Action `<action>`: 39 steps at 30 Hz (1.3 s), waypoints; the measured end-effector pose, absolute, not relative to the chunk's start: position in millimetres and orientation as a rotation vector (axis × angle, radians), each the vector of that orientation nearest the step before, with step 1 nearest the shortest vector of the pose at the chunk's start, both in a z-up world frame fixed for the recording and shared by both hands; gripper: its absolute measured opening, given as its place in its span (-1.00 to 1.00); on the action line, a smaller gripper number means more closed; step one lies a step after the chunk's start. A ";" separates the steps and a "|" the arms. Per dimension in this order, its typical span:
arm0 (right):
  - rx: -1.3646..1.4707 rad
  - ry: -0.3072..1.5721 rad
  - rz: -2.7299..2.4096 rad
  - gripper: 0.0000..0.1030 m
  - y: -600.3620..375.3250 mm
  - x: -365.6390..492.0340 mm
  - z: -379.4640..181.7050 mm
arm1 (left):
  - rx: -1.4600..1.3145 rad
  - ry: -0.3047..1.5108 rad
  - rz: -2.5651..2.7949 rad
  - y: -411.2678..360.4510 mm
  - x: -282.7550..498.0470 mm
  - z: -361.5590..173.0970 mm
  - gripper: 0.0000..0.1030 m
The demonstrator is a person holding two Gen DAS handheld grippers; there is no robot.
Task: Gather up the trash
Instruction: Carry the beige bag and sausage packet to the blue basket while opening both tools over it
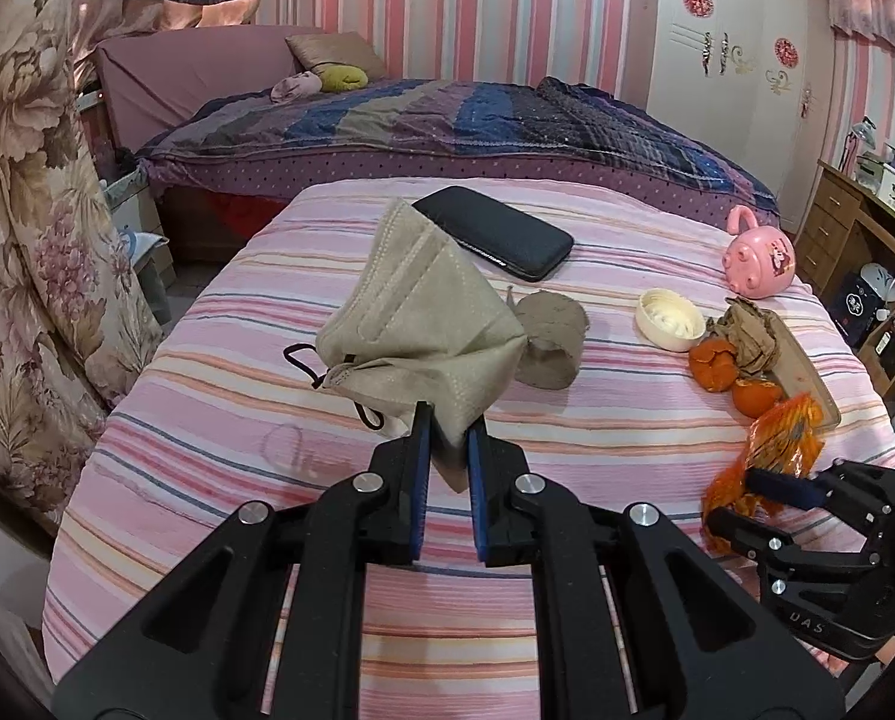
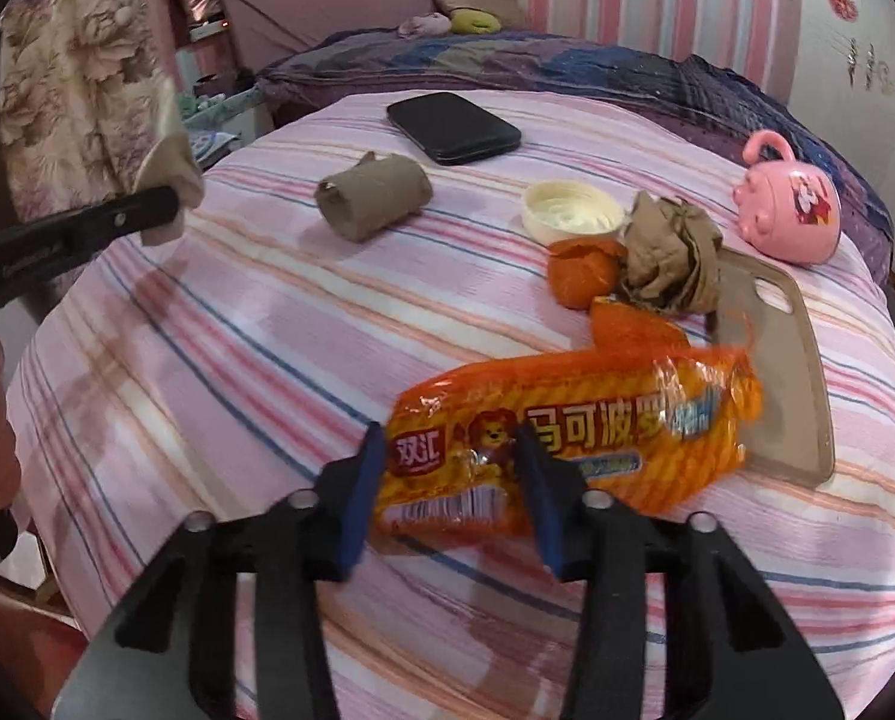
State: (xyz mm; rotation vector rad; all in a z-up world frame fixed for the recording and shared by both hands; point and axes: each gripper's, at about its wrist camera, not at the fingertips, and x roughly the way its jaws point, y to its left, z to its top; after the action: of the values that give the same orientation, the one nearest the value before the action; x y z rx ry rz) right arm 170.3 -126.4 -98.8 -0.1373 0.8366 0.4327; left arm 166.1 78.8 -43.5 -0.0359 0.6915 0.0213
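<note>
Trash lies scattered over a table under a pink striped cloth (image 1: 219,372). From the left wrist camera, the left gripper (image 1: 447,438) is clenched on the lower corner of a beige face mask (image 1: 423,324), which stands lifted off the cloth with its dark ear loops dangling. Just behind the mask lies a cardboard tube (image 1: 552,339), and beyond that a black case (image 1: 495,231). At lower right, the right gripper (image 1: 777,483) grasps an orange wrapper (image 1: 774,450).

From the right wrist camera, the right gripper (image 2: 447,468) is closed on the near end of the orange snack wrapper (image 2: 573,444), its blue pads pressing either side. Behind the wrapper sit orange peel (image 2: 582,270), crumpled brown paper (image 2: 669,255), a cream lid (image 2: 570,213), a beige cutting board (image 2: 777,360) and a pink toy (image 2: 789,210).
</note>
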 end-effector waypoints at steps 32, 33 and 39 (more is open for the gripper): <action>-0.120 0.522 0.047 -0.76 -343.7 98.7 -8.5 | 0.063 0.552 -0.195 -104.8 143.7 -2.7 -0.80; -0.114 0.520 0.029 -0.76 -355.1 95.5 -8.1 | 0.072 0.547 -0.206 -116.8 141.8 -2.0 -0.80; -0.055 0.513 -0.071 -0.76 -421.7 77.4 -6.7 | 0.141 0.541 -0.305 -193.1 135.5 -1.7 -0.80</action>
State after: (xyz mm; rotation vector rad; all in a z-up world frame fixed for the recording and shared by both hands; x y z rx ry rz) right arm 77.4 -421.7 -6.7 -0.0551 0.5128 -0.0713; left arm 135.5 -193.1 -1.7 0.1405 0.5411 -0.3054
